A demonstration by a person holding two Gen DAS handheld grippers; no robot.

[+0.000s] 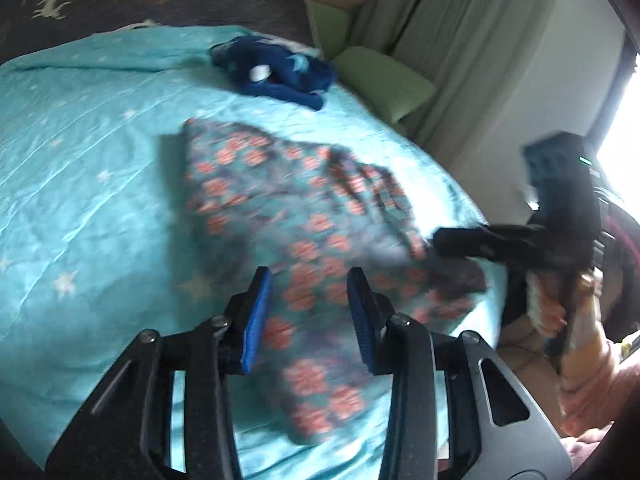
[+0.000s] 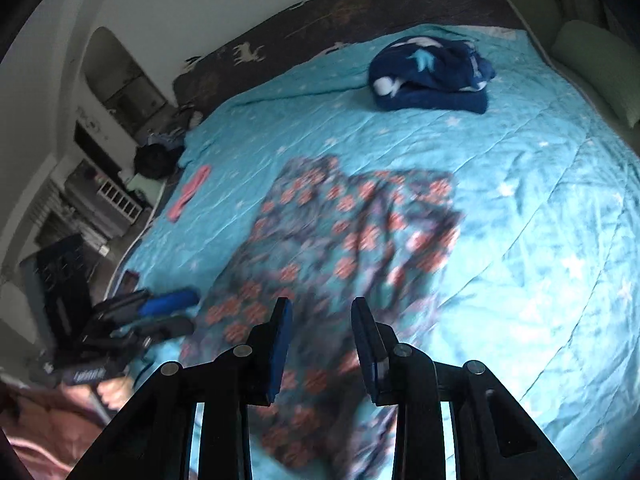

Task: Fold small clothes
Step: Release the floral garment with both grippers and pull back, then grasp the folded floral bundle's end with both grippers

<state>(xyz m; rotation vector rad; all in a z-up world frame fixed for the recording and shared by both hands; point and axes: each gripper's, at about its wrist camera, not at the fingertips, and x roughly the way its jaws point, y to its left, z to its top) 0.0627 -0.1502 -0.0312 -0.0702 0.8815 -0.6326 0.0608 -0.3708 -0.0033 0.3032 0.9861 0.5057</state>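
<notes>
1. While both views are blurred, the floral garment (image 1: pixel 304 216) lies rumpled on the turquoise bedspread (image 1: pixel 80 152), near its front edge.
2. The left gripper (image 1: pixel 310 280) hangs over the garment, its blue-padded fingers (image 1: pixel 256 320) spread with only cloth seen below, nothing pinched.
3. The right gripper (image 2: pixel 322 312) hovers above the same garment, fingers apart and empty.
4. A dark blue bundle of clothes (image 2: pixel 432 76) sits farther back, well apart from the garment.
5. A pink item (image 2: pixel 188 192) lies by the bedspread's left edge.
</notes>
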